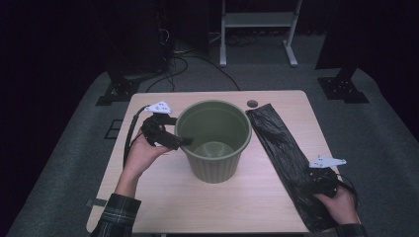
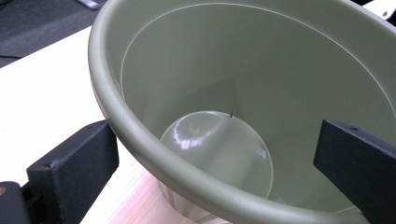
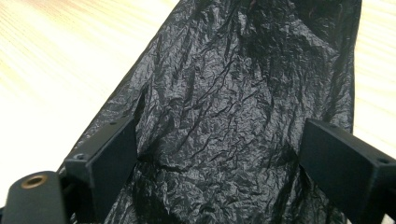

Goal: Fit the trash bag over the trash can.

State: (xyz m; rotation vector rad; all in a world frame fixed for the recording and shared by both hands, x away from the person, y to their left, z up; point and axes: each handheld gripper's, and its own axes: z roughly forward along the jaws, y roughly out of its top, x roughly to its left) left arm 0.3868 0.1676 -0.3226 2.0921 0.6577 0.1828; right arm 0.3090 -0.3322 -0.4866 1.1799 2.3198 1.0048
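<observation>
One green bin (image 1: 213, 140), apparently one black bag (image 1: 286, 155).

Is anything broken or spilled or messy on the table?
Nothing stands out. The green bin stands upright and empty, with the left gripper straddling its rim. The black bag lies flat but crinkly beside it, under the right gripper. Nothing looks spilled or broken.

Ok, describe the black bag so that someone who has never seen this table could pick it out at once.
On the light wooden table, look right of the olive-green plastic bin standing in the middle. The crinkled black plastic bag lies flat there as a long strip running from the far edge toward the near right corner, where the right gripper sits over it. It is the table's one flat, limp thing.
</observation>
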